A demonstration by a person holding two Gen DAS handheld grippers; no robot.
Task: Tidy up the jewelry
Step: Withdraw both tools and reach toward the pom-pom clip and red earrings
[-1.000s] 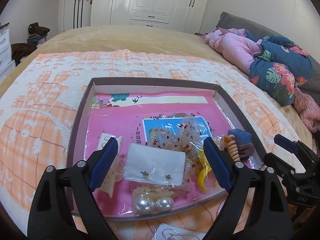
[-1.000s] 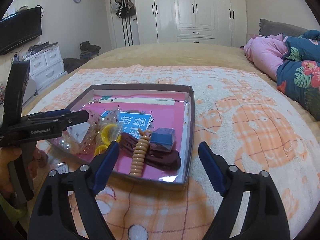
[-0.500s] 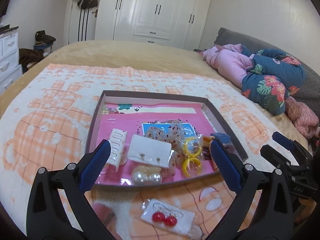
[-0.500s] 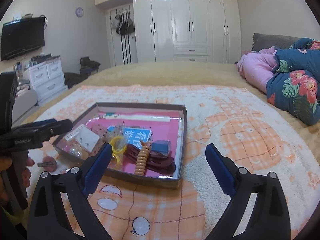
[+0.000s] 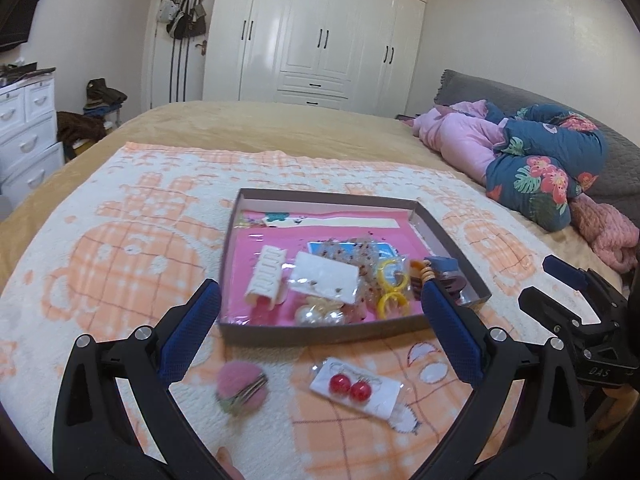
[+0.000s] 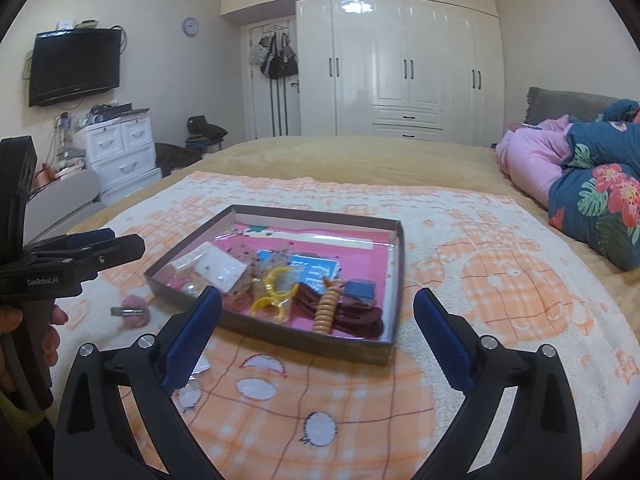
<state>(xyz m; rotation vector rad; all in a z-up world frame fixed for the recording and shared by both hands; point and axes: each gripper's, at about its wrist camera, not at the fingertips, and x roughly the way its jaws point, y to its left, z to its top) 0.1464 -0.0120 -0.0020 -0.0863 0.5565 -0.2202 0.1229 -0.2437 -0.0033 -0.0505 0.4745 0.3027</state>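
Moved: both my grippers pulled back from tray (image 5: 320, 336); jaws just widened.
Left gripper (image 5: 320, 332): wide open, empty.
Right gripper (image 6: 318, 332): wide open, empty.
Blanket (image 5: 120, 264): one earring card (image 5: 356, 390), one pink clip (image 5: 242, 388).

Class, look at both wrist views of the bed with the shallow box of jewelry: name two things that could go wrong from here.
1. The red ball earrings in their thin clear packet lie flat on the soft blanket; the open left gripper may pinch blanket with them.
2. The box is crowded: yellow hoops, pearls and hair clips overlap, so adding the pink fuzzy clip could snag or spill something.
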